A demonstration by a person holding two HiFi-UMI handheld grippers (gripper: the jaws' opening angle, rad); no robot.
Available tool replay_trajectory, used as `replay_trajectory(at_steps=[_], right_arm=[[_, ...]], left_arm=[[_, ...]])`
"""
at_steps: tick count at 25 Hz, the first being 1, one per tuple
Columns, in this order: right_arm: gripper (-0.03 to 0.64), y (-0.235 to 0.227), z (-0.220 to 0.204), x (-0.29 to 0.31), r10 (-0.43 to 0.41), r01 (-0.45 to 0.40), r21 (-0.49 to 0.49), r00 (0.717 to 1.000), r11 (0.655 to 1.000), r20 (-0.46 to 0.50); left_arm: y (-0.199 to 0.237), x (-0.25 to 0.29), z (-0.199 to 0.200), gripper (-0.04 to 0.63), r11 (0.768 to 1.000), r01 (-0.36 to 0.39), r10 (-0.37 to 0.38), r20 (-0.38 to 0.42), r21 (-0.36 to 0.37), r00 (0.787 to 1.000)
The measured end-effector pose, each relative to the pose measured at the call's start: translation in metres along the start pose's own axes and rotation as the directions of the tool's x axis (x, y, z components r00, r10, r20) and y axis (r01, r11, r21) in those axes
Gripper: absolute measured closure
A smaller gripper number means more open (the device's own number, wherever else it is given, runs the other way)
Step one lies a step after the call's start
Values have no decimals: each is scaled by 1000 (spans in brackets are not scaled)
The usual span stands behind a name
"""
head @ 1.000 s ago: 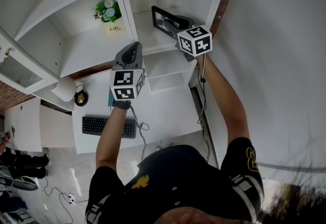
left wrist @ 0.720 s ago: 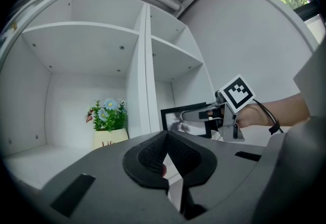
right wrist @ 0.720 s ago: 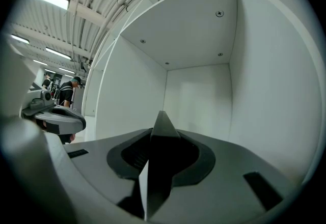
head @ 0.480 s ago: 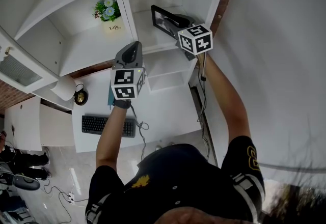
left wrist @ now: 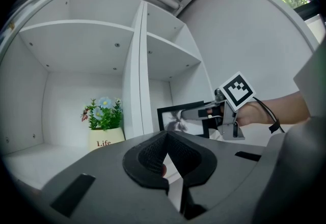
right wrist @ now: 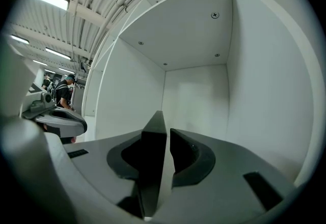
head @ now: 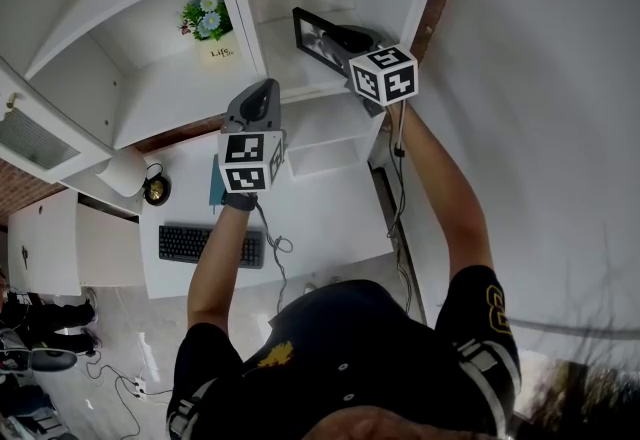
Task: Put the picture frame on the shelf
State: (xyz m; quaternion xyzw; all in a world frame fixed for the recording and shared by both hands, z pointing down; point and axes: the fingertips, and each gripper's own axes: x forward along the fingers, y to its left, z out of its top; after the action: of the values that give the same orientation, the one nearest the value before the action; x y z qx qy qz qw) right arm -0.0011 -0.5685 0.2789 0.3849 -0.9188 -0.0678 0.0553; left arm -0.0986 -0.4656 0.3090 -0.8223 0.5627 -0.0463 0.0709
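The black picture frame (head: 310, 36) stands tilted inside the shelf unit's upper right compartment. My right gripper (head: 342, 41) is shut on its right side. In the right gripper view the frame (right wrist: 154, 139) is seen edge-on between the pads of that gripper (right wrist: 164, 131). From the left gripper view the frame (left wrist: 175, 116) shows beside the divider, with the right gripper (left wrist: 192, 114) clamped on it. My left gripper (head: 255, 108) hangs in front of the lower shelf, shut and holding nothing, its pads (left wrist: 153, 154) meeting at the tip.
A potted flower (head: 210, 26) stands in the left compartment, across a vertical divider (left wrist: 133, 90) from the frame. Below the shelf unit lies a white desk (head: 320, 213) with a keyboard (head: 210, 246). A person (right wrist: 63, 90) stands far off at the left.
Almost nothing differs. The right gripper and the frame have edged slightly left in the compartment; the left gripper has stayed in place.
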Motion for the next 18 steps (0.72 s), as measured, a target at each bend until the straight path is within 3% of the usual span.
replay_trajectory(at_steps=[18], right_arm=[[529,1,1,-5,12,-12,-7,1000,1000,-3]], left_arm=[[-4,0,1,577,1000,-2,2,-4,2,1000]])
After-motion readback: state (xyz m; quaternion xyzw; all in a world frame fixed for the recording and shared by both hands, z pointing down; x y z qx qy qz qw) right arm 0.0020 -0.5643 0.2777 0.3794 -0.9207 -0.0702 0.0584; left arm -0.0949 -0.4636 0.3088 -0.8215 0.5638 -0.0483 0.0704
